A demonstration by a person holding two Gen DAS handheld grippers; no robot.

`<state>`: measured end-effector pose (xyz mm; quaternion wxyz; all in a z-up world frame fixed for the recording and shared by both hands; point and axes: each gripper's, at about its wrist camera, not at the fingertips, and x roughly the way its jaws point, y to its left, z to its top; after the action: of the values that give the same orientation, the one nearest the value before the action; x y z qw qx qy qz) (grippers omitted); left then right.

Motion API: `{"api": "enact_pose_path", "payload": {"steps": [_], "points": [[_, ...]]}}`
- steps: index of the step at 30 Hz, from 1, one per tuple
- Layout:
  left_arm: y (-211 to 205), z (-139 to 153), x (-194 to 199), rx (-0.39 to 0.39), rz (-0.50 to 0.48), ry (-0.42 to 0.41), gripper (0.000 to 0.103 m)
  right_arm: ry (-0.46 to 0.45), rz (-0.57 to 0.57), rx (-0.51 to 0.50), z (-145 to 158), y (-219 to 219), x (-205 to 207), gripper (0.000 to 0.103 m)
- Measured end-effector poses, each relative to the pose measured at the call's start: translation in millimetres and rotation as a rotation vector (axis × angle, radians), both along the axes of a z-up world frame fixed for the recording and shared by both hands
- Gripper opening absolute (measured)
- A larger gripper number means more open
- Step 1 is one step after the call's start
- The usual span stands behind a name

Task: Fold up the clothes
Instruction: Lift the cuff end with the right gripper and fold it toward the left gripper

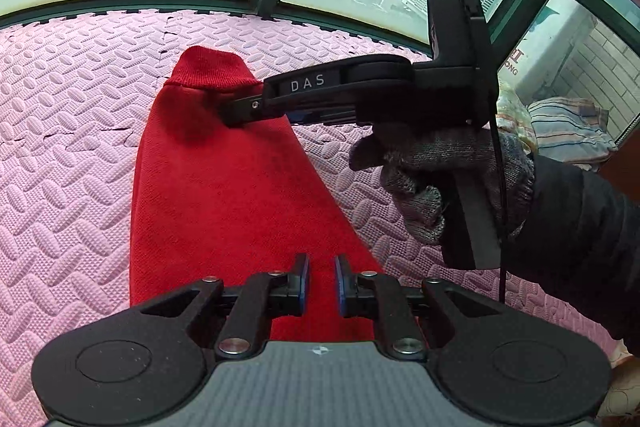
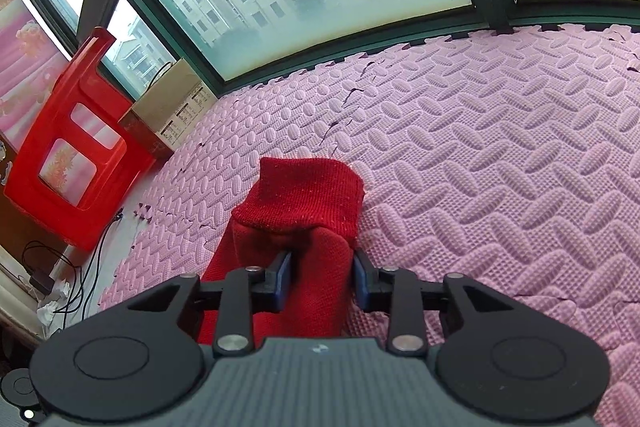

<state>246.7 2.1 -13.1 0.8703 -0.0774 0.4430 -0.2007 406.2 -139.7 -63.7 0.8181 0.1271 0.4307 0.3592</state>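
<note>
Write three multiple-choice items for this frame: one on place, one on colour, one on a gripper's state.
1. Where does the red garment lie?
A. pink foam mat
B. red stool
C. cardboard box

2. What colour is the stool by the window?
A. blue
B. red
C. white

3. How do the right gripper's jaws stand?
A. apart around a raised fold near the cuff
B. shut on nothing
C. out of sight

Answers:
1 A, mat shows all around the cloth.
2 B, right wrist view.
3 A, cloth fills the gap between them.
</note>
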Motion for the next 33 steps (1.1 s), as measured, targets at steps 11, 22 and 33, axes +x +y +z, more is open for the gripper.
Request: {"api": "enact_pose_path", "payload": {"steps": [11,22,33], "points": [[10.7,4.6,-9.8,-0.013,0.012,-0.021,0.015,-0.010,-0.018,0.032,-4.9,-3.7,-2.0,0.026],[68.8,-11.6,-8.0,-0.014,0.171,0.021,0.015,-0.043,-0.005,0.093,11.5,-6.5,-9.0,0.017],[32.0,-13.2,-12.3,-0.044,0.063,0.030,0.015,-0.116,0.025,0.108,44.2,-2.5,-27.0,0.015]]}}
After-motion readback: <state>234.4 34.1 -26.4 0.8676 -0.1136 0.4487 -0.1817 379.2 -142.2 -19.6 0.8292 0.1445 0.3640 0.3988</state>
